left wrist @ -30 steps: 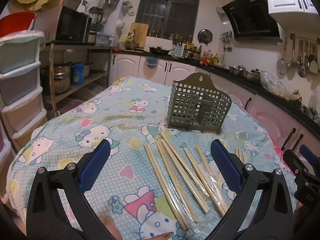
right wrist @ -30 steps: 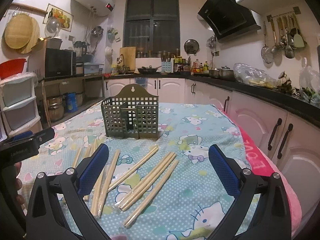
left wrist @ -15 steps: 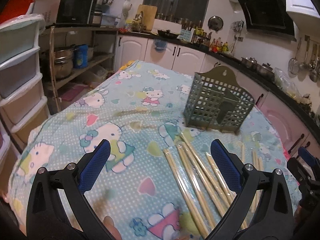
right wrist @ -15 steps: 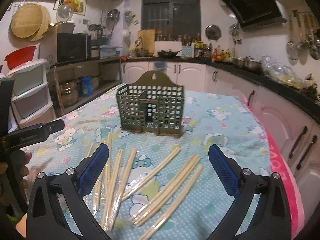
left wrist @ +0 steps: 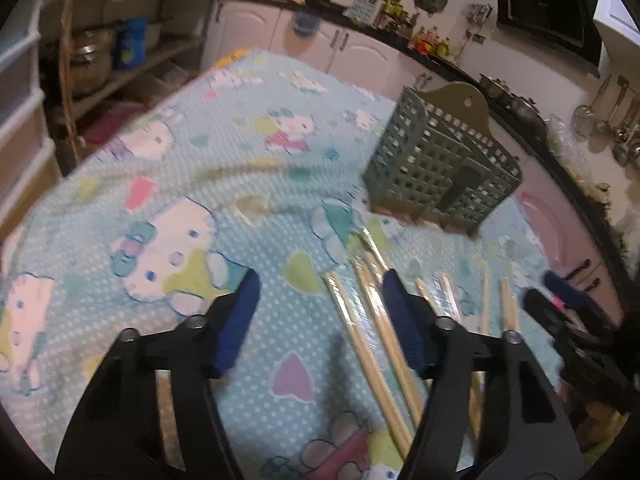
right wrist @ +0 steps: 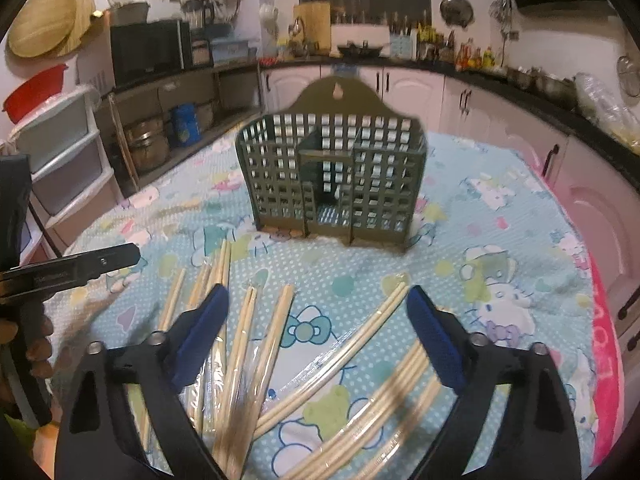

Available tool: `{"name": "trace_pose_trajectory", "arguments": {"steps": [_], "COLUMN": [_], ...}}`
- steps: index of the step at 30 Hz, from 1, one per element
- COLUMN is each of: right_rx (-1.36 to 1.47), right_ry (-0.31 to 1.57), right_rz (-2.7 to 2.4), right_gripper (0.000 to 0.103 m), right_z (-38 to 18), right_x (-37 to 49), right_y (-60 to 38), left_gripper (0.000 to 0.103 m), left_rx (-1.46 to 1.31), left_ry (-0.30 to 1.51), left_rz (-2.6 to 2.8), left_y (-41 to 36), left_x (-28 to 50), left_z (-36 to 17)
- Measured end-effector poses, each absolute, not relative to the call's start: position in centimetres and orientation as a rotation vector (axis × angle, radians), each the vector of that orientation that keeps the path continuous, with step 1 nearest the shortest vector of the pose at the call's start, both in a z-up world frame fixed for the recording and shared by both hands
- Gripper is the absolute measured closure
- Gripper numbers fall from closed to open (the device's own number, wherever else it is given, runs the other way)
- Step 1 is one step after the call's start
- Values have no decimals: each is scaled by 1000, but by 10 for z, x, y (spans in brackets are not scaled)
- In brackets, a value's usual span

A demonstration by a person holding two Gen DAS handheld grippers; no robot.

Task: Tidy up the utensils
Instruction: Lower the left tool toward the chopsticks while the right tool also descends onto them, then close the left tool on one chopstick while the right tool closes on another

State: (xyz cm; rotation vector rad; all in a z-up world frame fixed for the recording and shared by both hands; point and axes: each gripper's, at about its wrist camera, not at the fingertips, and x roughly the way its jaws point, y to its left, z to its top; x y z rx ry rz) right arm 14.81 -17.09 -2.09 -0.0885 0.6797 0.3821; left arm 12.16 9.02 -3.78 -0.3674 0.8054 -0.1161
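left gripper [left wrist: 320, 308]: jaws spread wide, holding nothing, low over the tablecloth [left wrist: 168, 168].
right gripper [right wrist: 316, 320]: jaws wide apart, nothing held, above the wrapped chopsticks [right wrist: 352, 340].
chopsticks: scattered on the cloth at 6 o'clock of the green utensil holder [right wrist: 332, 184], several overlapping.
holder: upright at 12 o'clock, nothing in its compartments.
risk: slick plastic wrap may let a pair slide out of the pads; crossed sticks may come up together; a low approach may snag the cloth.

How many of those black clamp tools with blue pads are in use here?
2. The left gripper is open above the chopsticks; the right gripper, also open, is beside it, facing the green basket.
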Motion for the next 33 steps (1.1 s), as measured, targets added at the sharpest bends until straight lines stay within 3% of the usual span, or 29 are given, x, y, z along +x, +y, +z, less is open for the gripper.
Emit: {"name": "trace_pose_trajectory", "arguments": {"steps": [3, 6, 11, 14, 18, 26, 33], "right_rx": [-81, -85, -91, -87, -93, -88, -47], "right_ry": [747, 820, 878, 922, 952, 996, 984], "right_rz": [405, 429, 448, 460, 473, 480, 514], "right_gripper": [30, 47, 60, 66, 68, 88, 93], "right_z": [-29, -40, -48, -54, -60, -70, -65], "right_x": [163, 177, 191, 201, 211, 224, 227], "right_y": [-165, -159, -151, -148, -140, -133, -137], "left_gripper": [66, 75, 79, 80, 80, 80, 78], "left_rx": [-392, -416, -397, -400, -399, -406, -371], "left_ry": [841, 877, 912, 945, 983, 1010, 1014], "left_rz": [-153, -192, -187, -179, -153, -122, -102], "left_y": [87, 85, 79, 78, 79, 81, 76], "left_x": [125, 130, 140, 147, 154, 160, 170], "left_z": [-41, -45, -51, -57, -66, -73, -73]}}
